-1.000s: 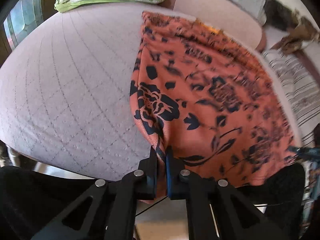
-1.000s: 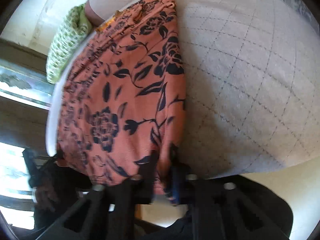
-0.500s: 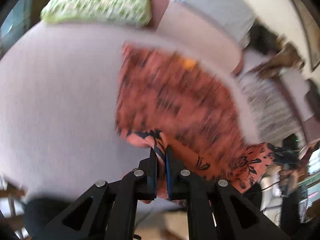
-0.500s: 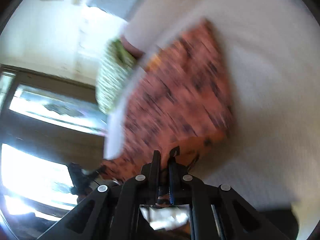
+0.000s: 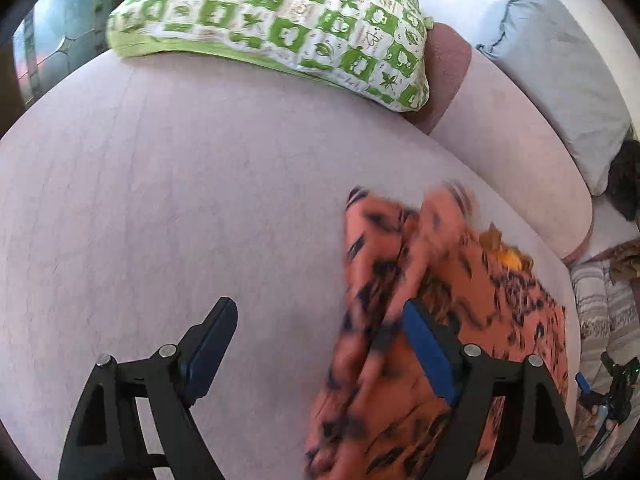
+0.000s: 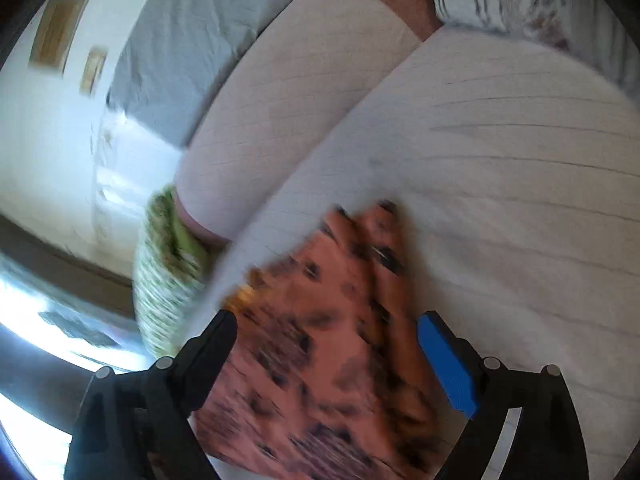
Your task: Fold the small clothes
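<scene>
An orange garment with a dark floral print (image 5: 436, 304) lies folded over on the pale quilted cushion (image 5: 180, 200), blurred by motion. My left gripper (image 5: 316, 320) is opening, its jaws wide apart; the cloth's left edge hangs loose in front of the right finger (image 5: 428, 348), and no pad presses it. In the right wrist view the same garment (image 6: 332, 344) spreads between the wide jaws of my right gripper (image 6: 326, 332), which is also opening, and neither finger pinches the fabric.
A green and white patterned pillow (image 5: 280, 20) lies at the cushion's far edge, with a grey pillow (image 5: 560, 68) to its right. A striped cloth (image 5: 600, 320) lies off the right side. Bare cushion (image 6: 500, 160) stretches right of the garment.
Both grippers carried the garment's near edge forward across the cushion, folding it over, then let go; their jaws went from shut on the cloth to wide apart.
</scene>
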A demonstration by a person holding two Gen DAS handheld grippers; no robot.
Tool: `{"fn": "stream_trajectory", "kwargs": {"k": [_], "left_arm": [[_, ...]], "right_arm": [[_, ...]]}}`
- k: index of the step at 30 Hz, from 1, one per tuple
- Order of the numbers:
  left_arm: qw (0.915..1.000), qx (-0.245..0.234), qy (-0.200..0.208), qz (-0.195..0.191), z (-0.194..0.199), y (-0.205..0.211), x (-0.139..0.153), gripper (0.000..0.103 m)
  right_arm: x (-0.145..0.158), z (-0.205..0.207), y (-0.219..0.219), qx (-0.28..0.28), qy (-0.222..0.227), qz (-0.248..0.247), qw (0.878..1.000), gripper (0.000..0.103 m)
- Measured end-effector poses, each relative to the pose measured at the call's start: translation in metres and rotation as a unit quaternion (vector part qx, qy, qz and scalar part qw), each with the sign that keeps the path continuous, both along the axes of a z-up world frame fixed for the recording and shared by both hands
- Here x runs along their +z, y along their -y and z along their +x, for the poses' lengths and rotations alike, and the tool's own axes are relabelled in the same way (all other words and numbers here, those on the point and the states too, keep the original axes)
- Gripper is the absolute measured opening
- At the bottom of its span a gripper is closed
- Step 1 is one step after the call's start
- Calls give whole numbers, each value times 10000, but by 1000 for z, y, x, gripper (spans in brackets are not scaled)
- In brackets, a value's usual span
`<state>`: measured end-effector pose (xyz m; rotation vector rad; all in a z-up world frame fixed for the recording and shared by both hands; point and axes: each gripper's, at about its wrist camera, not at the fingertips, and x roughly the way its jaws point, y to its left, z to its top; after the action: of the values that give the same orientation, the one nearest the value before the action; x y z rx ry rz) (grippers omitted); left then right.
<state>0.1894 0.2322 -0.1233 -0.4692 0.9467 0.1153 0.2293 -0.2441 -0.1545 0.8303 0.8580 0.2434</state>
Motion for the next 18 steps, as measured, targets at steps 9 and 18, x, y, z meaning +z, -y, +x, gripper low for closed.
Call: {"fn": "stream_trajectory", "kwargs": {"k": [9, 18], "left_arm": [[9918, -1005, -309, 724, -14, 51, -35, 91], [9866, -1332, -200, 925, 2, 89, 7, 15]], "right_arm": [[-20, 11, -43, 1082, -590, -1488, 9812, 94], [-6, 20, -70, 1435, -858, -1047, 9804, 18]]}}
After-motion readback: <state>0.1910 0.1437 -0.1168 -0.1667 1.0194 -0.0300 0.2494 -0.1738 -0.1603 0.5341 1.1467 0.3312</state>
